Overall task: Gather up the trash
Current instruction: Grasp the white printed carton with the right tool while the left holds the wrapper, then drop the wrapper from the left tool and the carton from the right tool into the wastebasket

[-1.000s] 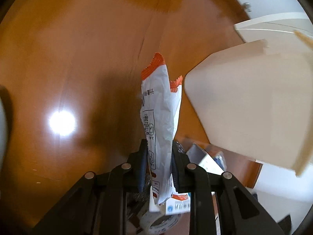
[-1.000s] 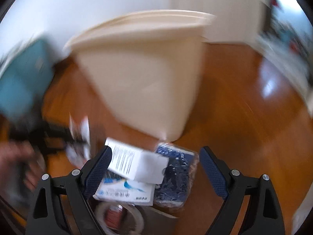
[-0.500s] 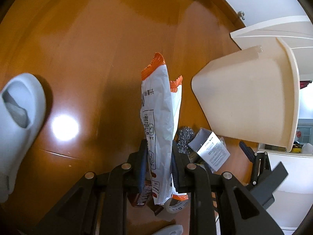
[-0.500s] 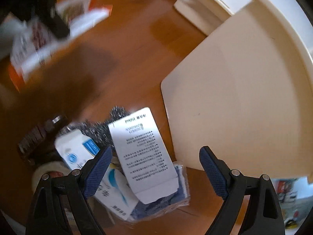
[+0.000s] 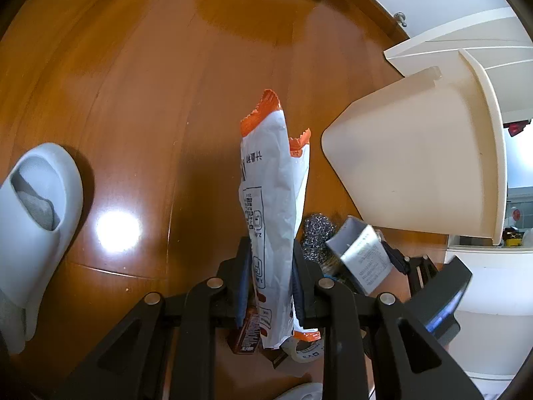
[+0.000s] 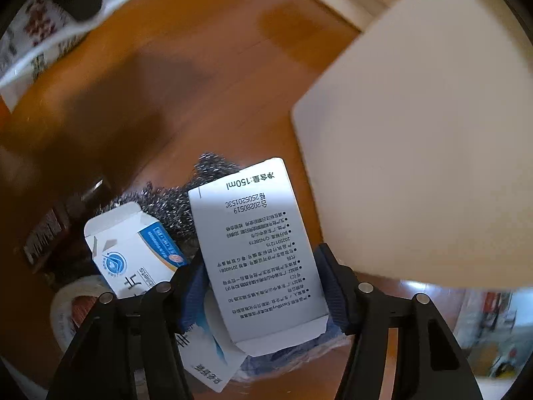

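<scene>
The left wrist view alone shows a grey slipper (image 5: 36, 220) with a socked foot in it at the far left of the brown wooden floor (image 5: 166, 76), beside a bright glare of light. At its centre the left gripper (image 5: 270, 286) has its jaws closed tight on a white snack bag with orange ends (image 5: 271, 200), which stands upright between the pads, lifted off the floor. To the right a cream waste bin (image 5: 419, 166) appears tilted, its open rim toward the right edge. Between bag and bin, low down, lie a steel wool scourer (image 5: 316, 233) and a white printed carton (image 5: 364, 260), with the right gripper (image 5: 399, 263) reaching in from the right around it. Under the bag sit a brown wrapper (image 5: 246, 336) and a tape roll (image 5: 308, 353).

The right wrist view alone shows the pile close up. At left a tape roll (image 6: 71, 313) lies on the floor, then a blue-and-white box (image 6: 133, 250) with an open flap, then the steel wool scourer (image 6: 173, 203) behind it. The white printed carton (image 6: 263, 250), marked 150ml, lies between the pads of the right gripper (image 6: 263, 293); the jaws are narrowed around it, but whether both pads press on it cannot be told. The carton rests on a clear-wrapped blue packet (image 6: 299, 350). The bin's wall (image 6: 416, 150) fills the right side, just beside the carton. The bag held in the left gripper shows blurred at the upper left corner.
</scene>
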`<state>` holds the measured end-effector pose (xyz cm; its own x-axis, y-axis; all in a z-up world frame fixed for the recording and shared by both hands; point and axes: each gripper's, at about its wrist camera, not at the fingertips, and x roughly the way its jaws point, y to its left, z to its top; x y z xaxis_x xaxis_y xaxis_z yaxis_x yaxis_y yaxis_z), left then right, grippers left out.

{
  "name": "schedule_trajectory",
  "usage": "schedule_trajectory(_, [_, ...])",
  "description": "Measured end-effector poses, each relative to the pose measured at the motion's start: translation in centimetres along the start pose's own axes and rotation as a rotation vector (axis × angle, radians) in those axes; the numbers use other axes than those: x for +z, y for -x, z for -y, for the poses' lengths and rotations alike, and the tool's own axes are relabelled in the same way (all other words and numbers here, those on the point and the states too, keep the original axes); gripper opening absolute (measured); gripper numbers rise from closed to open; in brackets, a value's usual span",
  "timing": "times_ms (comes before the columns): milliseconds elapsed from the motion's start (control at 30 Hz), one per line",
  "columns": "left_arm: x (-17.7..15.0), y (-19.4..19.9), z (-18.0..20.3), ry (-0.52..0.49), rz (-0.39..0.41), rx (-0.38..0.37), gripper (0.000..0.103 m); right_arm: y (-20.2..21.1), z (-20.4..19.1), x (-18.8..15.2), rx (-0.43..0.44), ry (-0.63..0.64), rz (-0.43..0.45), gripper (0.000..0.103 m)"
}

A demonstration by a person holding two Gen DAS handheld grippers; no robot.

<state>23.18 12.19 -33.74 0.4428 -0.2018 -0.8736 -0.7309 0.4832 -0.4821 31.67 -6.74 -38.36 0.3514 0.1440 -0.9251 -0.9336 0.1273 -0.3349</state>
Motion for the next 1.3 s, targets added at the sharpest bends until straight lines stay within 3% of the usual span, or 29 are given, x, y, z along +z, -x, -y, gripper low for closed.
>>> schedule_trajectory(100, [0.2, 0.8, 0.6, -0.035, 0.029, 0.005, 0.02, 2.5, 1.0, -1.4, -0.037, -0.136, 0.043, 0.062])
schedule_trajectory(200, [0.6, 1.9, 1.8, -0.084, 0.066, 0.007, 0.02, 6.3, 2.4, -3.3, -0.049, -0.373, 0.125, 0.062])
schedule_trajectory(367, [0.6, 3.8, 5.2, -0.222, 0.134, 0.023, 0.021, 10.6, 3.9, -8.1, 0.02, -0.785, 0.223, 0.062])
schedule_trajectory(500, [-0.3, 5.0, 8.4, -0.361, 0.182, 0.045, 0.021, 10.6, 3.6, -11.6, 0.125, -1.037, 0.232, 0.062])
schedule_trajectory(600, [-0.7, 6.6, 11.6, -0.487, 0.242, 0.061, 0.021, 9.8, 3.1, -13.7, 0.146, -1.161, 0.184, 0.062])
schedule_trajectory(667, [-0.4, 7.8, 13.6, -0.538, 0.276, 0.047, 0.021, 9.4, 3.3, -14.7, 0.144, -1.187, 0.172, 0.062])
schedule_trajectory(867, [1.2, 12.3, 21.5, -0.641, 0.391, -0.1, 0.021, 11.7, 4.2, -14.6, 0.119, -1.214, 0.224, 0.062])
schedule_trajectory(1000, [3.0, 11.5, 26.7, -0.731, 0.423, -0.139, 0.021, 12.0, 4.4, -14.8, 0.119, -1.231, 0.227, 0.062])
schedule_trajectory(1067, [3.8, 10.0, 28.6, -0.787, 0.434, -0.11, 0.021, 12.2, 4.5, -15.3, 0.114, -1.243, 0.23, 0.062])
schedule_trajectory(1167, [5.2, 7.1, 30.1, -0.809, 0.38, -0.1, 0.024, 12.9, 5.2, -16.1, 0.102, -1.259, 0.237, 0.062])
schedule_trajectory(1300, [6.0, 4.9, 29.2, -0.788, 0.318, -0.061, 0.027, 13.5, 6.2, -16.5, 0.076, -1.254, 0.249, 0.062])
